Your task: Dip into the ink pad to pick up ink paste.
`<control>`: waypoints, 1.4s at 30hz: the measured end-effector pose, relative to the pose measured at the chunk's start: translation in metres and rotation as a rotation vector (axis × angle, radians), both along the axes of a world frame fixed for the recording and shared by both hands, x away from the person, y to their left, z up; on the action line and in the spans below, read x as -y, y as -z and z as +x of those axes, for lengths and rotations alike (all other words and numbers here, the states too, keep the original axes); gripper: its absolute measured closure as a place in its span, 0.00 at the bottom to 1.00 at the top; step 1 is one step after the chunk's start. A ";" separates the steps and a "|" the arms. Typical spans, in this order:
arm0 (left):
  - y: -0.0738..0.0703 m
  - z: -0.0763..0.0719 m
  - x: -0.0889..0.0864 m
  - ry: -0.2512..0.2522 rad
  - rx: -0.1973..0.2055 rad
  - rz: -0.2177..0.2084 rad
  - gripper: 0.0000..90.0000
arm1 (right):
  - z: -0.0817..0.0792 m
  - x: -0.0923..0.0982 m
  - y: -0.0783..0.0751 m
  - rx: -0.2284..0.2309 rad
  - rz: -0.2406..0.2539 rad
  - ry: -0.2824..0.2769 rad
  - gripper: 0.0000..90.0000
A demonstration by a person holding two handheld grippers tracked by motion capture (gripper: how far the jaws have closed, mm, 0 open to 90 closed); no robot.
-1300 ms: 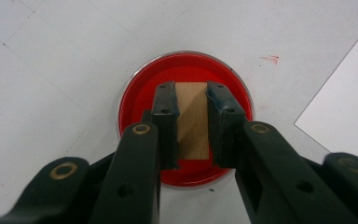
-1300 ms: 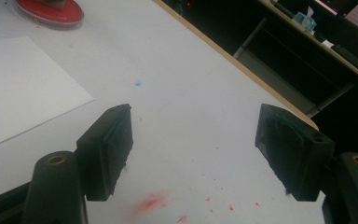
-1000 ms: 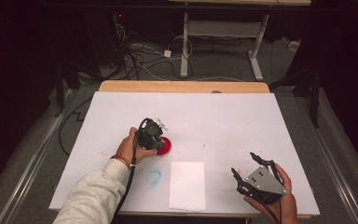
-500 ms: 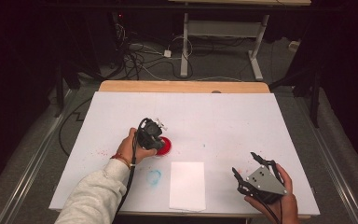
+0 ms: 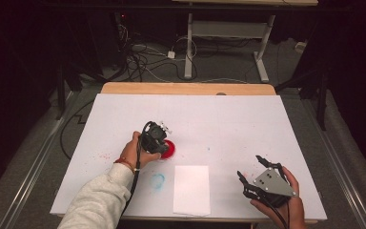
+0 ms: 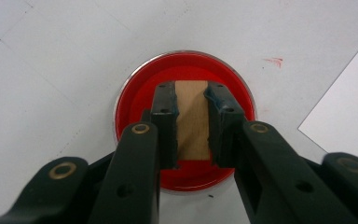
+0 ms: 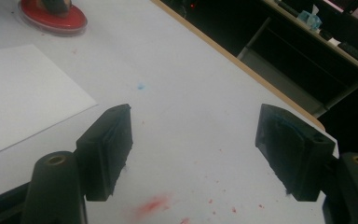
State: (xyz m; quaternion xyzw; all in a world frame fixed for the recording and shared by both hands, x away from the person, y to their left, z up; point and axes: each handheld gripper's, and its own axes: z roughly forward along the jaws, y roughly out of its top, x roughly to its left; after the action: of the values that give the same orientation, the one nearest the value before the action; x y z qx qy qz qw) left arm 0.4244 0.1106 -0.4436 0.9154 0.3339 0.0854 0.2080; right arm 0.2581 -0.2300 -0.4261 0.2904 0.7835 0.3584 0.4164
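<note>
— Anything moved since a second ago?

— Nothing; both hands sit where they were.

— Start nearest, then.

— Right gripper [image 5: 253,175] rests at the table's [image 5: 267,119] near right edge, jaws spread wide with nothing between them. Red specks dot the white top beneath it. Just to its left lies a paper sheet [image 5: 191,189], with a blue smear [image 5: 157,181] beyond that.

— And farther on?

— Left gripper [image 6: 192,121] points straight down over the red dish [image 5: 169,149], near mid-table. Its jaws pinch a wooden block [image 6: 192,122], which stands in the dish of red paint.

— Behind?

— Cables on the floor.
</note>
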 end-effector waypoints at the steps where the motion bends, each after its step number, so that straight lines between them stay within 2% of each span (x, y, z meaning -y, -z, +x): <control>1: 0.000 0.000 0.000 -0.002 -0.002 -0.002 0.82 | 0.000 0.001 0.000 0.000 0.005 0.004 0.30; 9: -0.002 0.004 -0.001 -0.004 -0.027 -0.009 0.82 | -0.001 0.001 0.000 -0.011 0.009 -0.007 0.30; 12: -0.003 0.005 -0.004 -0.002 -0.036 -0.024 0.82 | -0.001 0.003 0.000 -0.009 0.016 0.000 0.30; 15: -0.006 0.005 -0.004 -0.011 -0.020 0.000 0.82 | -0.001 0.005 -0.001 -0.007 0.023 0.004 0.30; 18: -0.018 0.004 -0.008 -0.002 -0.002 -0.009 0.82 | -0.001 0.008 0.000 -0.010 0.026 0.009 0.30; 21: -0.034 0.002 -0.012 0.000 0.014 -0.041 0.82 | -0.001 0.009 -0.001 -0.008 0.023 0.011 0.30; 28: -0.073 -0.006 -0.016 0.015 0.080 -0.061 0.82 | -0.001 0.010 -0.001 -0.012 0.028 0.024 0.31; 31: -0.087 -0.012 -0.014 0.026 0.100 -0.059 0.82 | 0.000 0.009 -0.001 -0.013 0.031 0.023 0.31; 35: -0.104 -0.019 -0.014 0.048 0.128 -0.077 0.82 | 0.000 0.010 0.000 -0.015 0.030 0.023 0.31; 38: -0.108 -0.022 -0.012 0.061 0.132 -0.075 0.82 | 0.000 0.009 0.000 -0.017 0.029 0.023 0.31; 42: -0.099 -0.020 -0.009 0.065 0.114 -0.068 0.82 | 0.000 0.009 0.000 -0.019 0.023 0.021 0.31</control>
State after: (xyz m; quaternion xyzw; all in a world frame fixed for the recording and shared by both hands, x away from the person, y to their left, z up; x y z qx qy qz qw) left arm 0.4046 0.1201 -0.3442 0.9118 0.2942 0.1193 0.2604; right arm 0.2580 -0.2391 -0.4266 0.3066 0.7801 0.3604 0.4094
